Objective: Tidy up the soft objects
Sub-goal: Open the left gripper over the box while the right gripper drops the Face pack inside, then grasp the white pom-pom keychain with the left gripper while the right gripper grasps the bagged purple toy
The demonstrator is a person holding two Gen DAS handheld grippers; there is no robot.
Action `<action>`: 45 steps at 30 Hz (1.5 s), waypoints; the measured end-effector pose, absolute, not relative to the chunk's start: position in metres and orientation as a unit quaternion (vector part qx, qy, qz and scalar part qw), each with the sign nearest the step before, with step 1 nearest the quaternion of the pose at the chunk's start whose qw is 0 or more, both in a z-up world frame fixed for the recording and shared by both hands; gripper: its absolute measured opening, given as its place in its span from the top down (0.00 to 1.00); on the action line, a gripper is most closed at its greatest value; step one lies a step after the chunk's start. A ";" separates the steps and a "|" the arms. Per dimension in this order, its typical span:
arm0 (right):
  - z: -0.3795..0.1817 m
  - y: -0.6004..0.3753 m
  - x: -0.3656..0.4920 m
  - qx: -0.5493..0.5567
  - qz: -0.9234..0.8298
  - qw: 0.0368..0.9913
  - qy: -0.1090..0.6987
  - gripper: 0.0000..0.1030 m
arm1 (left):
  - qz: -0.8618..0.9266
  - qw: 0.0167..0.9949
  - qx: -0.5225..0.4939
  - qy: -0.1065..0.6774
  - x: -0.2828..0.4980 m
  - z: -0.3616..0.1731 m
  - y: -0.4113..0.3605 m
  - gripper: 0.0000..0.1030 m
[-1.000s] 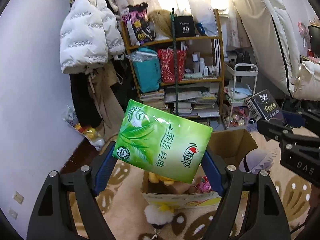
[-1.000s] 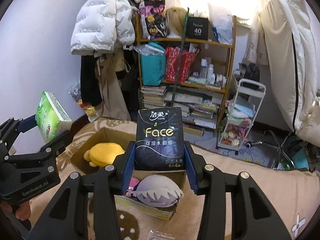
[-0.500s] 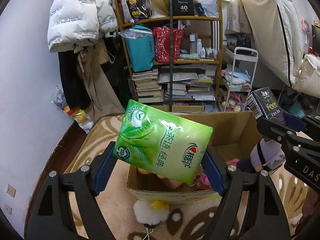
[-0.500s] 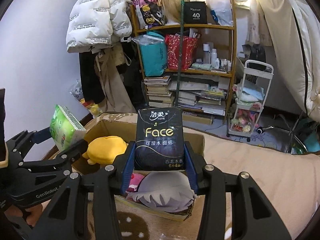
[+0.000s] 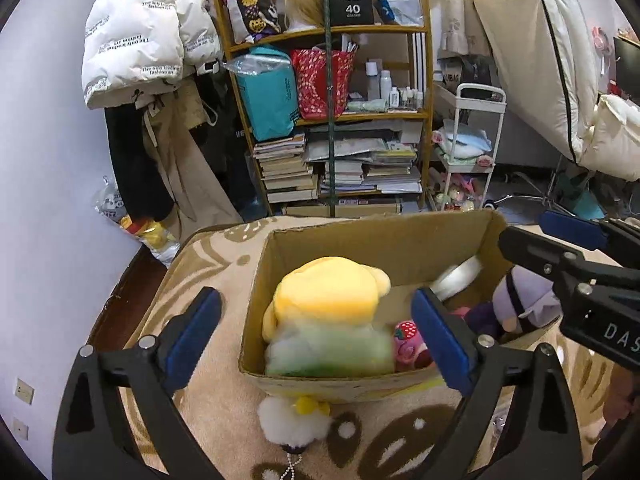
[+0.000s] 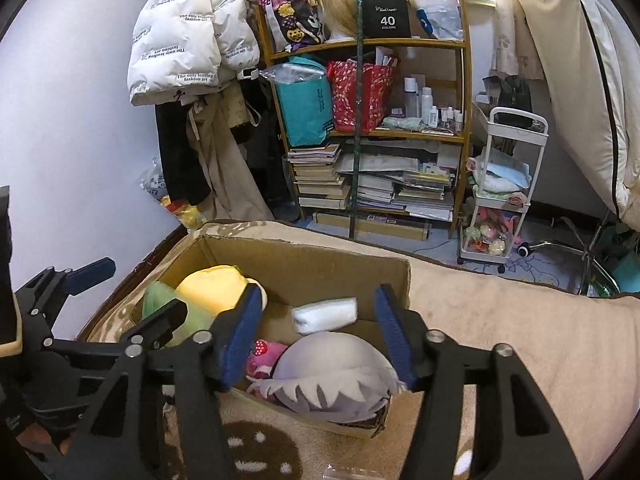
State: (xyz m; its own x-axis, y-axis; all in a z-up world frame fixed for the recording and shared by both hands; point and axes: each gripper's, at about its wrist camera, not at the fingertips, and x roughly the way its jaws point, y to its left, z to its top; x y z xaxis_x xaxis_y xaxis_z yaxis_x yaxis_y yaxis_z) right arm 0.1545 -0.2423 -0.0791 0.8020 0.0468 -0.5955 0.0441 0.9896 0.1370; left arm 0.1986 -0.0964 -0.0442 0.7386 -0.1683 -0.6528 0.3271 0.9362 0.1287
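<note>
A cardboard box [image 5: 380, 248] stands on a beige patterned blanket. My left gripper [image 5: 314, 300] hangs over its near left corner, jaws opening wide, nothing between the pads. Below it a green tissue pack [image 5: 332, 350], blurred, lies in the box against a yellow plush [image 5: 332, 288]. My right gripper [image 6: 316, 300] is over the box's [image 6: 300, 256] right half, jaws opening and holding nothing. Under it a blurred white packet [image 6: 324, 314] rests inside. A grey spiky-haired plush [image 6: 332, 376] and a pink strawberry toy [image 6: 264, 354] fill the near side.
A white fluffy toy [image 5: 292, 424] lies on the blanket [image 5: 208, 380] in front of the box. Behind stand a crowded wooden shelf [image 5: 328, 120] with books and bags, a hanging white jacket [image 5: 136, 40] and a white trolley [image 5: 468, 152]. A wall closes the left side.
Both grippers went from shut to open. The green tissue pack dropped from the left jaws into the box, and the black Face pack left the right jaws. Both hands sank toward the box.
</note>
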 end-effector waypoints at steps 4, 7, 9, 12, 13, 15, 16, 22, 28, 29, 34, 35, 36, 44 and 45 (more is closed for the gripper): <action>-0.077 -0.242 0.152 0.070 -0.003 0.947 0.314 0.29 | -0.127 0.924 0.127 0.338 0.198 -0.044 -0.096 0.08; -0.073 -0.243 0.149 0.074 0.000 0.947 0.312 0.25 | -0.123 0.923 0.132 0.340 0.196 -0.044 -0.094 0.08; -0.071 -0.241 0.147 0.071 -0.003 0.947 0.312 0.20 | -0.117 0.923 0.136 0.340 0.195 -0.042 -0.091 0.08; -0.070 -0.240 0.142 0.071 -0.009 0.947 0.314 0.10 | -0.104 0.923 0.137 0.344 0.192 -0.040 -0.085 0.06; -0.069 -0.239 0.140 0.072 -0.009 0.946 0.317 0.10 | -0.101 0.923 0.135 0.346 0.190 -0.040 -0.083 0.05; -0.068 -0.237 0.138 0.071 -0.008 0.944 0.324 0.10 | -0.096 0.922 0.132 0.350 0.188 -0.040 -0.076 0.04; -0.068 -0.236 0.137 0.070 -0.010 0.943 0.325 0.09 | -0.094 0.921 0.133 0.353 0.188 -0.041 -0.074 0.04; -0.068 -0.224 0.121 0.054 -0.011 0.940 0.337 0.03 | -0.085 0.908 0.146 0.383 0.180 -0.044 -0.059 0.04; -0.075 -0.220 0.108 0.054 -0.020 0.928 0.367 0.03 | -0.086 0.886 0.152 0.429 0.175 -0.055 -0.047 0.04; -0.075 -0.220 0.107 0.053 -0.022 0.927 0.371 0.03 | -0.088 0.882 0.158 0.435 0.175 -0.058 -0.046 0.04; -0.080 -0.225 0.101 0.060 -0.029 0.920 0.387 0.03 | -0.088 0.869 0.182 0.452 0.179 -0.074 -0.047 0.04; -0.082 -0.227 0.101 0.066 -0.029 0.917 0.392 0.03 | -0.091 0.865 0.180 0.459 0.181 -0.078 -0.047 0.04; -0.085 -0.228 0.101 0.069 -0.030 0.915 0.396 0.03 | -0.091 0.861 0.179 0.467 0.184 -0.083 -0.047 0.04; -0.114 -0.227 0.107 0.054 -0.052 0.893 0.443 0.03 | -0.092 0.842 0.184 0.499 0.194 -0.111 -0.053 0.04; -0.118 -0.227 0.108 0.052 -0.053 0.891 0.448 0.03 | -0.097 0.839 0.183 0.504 0.197 -0.115 -0.055 0.04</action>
State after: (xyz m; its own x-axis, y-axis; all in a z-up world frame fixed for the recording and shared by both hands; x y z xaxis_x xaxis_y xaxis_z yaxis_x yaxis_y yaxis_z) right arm 0.1076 -0.2269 -0.1176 0.5923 -0.0483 -0.8043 0.1419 0.9889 0.0450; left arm 0.1968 -0.0545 -0.1147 0.4734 0.0222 -0.8806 0.3471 0.9141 0.2097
